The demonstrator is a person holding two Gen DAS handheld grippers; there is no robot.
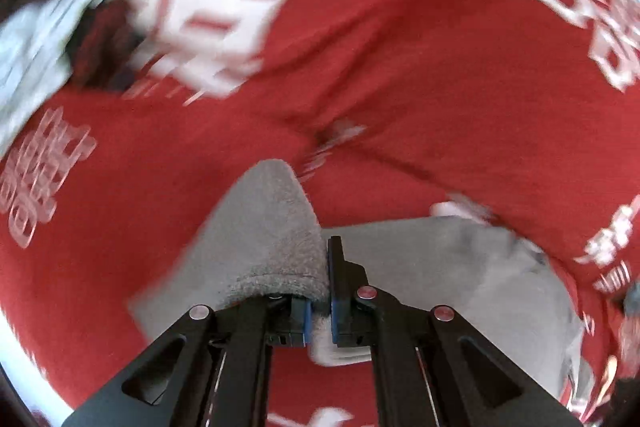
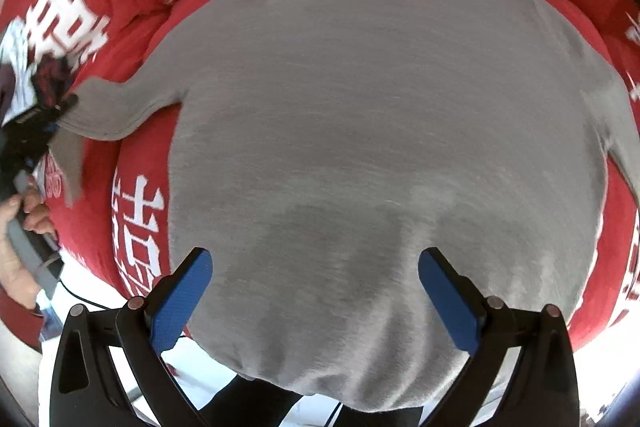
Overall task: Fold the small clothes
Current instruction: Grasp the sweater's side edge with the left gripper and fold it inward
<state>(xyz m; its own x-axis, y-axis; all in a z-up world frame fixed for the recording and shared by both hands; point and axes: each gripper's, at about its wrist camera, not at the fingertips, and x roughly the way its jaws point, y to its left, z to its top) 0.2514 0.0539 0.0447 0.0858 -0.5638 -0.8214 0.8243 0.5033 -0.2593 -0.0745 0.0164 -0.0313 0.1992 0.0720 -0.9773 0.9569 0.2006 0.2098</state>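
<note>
Sleeve cuff (image 1: 276,247) of small grey knit sweater (image 2: 380,147) pinched in closed left gripper (image 1: 328,291), raised off red printed cloth (image 1: 400,47). Body spread flat beneath right gripper (image 2: 316,287), jaws wide, empty, pointing down. Held sleeve stretching leftward from body, left hand (image 2: 20,227) nearer. One sweater, two sleeves, two grippers.

Your left wrist camera looks steeply down, close over the sleeve (image 1: 276,227); your right, straight down, shares it.
</note>
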